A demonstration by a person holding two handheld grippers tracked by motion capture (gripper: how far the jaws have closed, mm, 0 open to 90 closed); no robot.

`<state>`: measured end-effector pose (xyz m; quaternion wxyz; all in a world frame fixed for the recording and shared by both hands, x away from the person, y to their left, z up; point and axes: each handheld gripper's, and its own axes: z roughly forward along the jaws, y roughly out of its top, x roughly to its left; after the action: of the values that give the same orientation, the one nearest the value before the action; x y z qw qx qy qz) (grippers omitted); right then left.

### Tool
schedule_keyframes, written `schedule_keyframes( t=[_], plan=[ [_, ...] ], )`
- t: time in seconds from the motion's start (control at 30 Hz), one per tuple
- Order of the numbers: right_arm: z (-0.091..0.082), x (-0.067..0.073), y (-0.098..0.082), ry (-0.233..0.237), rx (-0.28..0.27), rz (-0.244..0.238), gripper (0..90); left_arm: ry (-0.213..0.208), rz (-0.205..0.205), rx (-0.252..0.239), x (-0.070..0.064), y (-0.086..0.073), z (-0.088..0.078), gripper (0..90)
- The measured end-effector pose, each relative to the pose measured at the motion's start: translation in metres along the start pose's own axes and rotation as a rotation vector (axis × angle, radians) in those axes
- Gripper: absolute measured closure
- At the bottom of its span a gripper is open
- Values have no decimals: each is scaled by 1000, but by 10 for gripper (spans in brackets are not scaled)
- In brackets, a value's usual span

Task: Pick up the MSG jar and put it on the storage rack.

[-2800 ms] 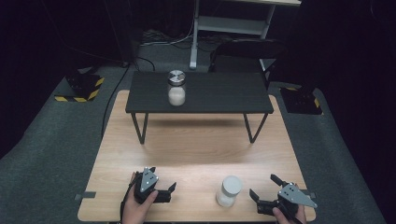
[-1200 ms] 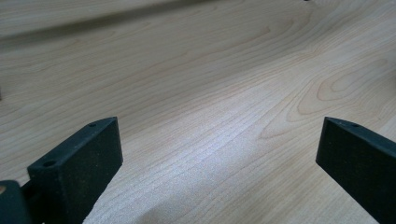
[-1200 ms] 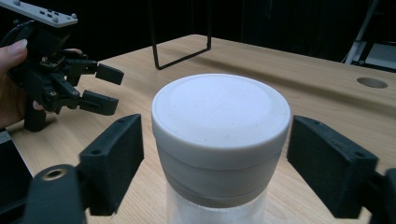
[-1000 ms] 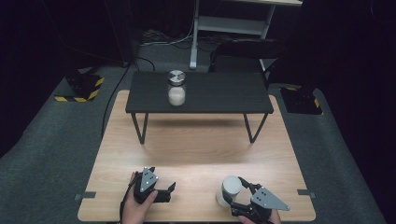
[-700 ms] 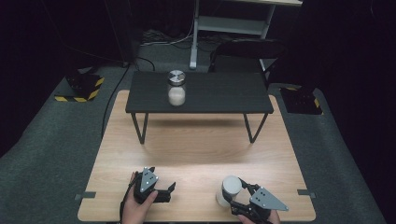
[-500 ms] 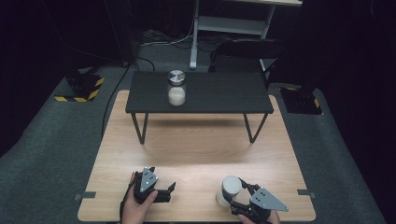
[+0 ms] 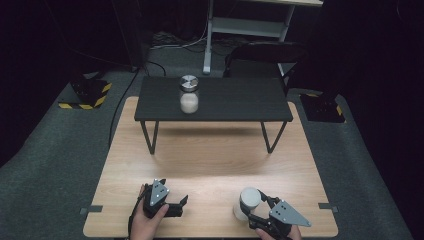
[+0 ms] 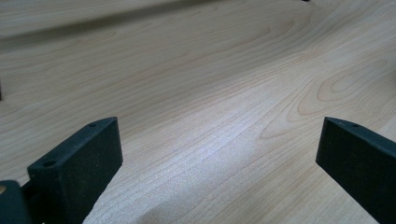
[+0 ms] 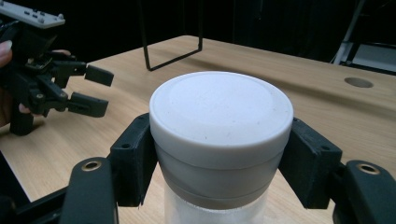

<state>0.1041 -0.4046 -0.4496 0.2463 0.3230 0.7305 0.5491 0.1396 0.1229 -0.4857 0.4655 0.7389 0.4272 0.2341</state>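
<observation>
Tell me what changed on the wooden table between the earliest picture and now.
The right gripper moved left from the table's right edge to the white-lidded jar, and its jaws have just closed on the jar below its lid. The jar stands where it stood. The left gripper kept its place with jaws open over bare wood, and the metal-lidded jar on the black bench stayed put.

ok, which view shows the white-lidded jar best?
Right gripper view: the white-lidded jar sits close up, the right gripper clamped below its lid. High view shows it small, partly hidden. Left gripper view faces bare tabletop.
</observation>
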Motion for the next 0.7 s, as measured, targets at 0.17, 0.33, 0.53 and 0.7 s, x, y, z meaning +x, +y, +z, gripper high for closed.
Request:
schedule_keyframes(
  t=[0.17,0.33,0.53,0.7],
  plan=[
    [-3,-2,2,-24,-14,15,341,0,0,1,0,0,0,5],
    [-3,-3,6,-48,-28,23,342,1,-1,11,0,2,1,5],
    [-2,-6,12,-76,-50,41,342,3,2,15,-1,3,1,5],
    [0,-8,20,-100,-60,43,341,2,0,15,0,3,1,5]
  ],
)
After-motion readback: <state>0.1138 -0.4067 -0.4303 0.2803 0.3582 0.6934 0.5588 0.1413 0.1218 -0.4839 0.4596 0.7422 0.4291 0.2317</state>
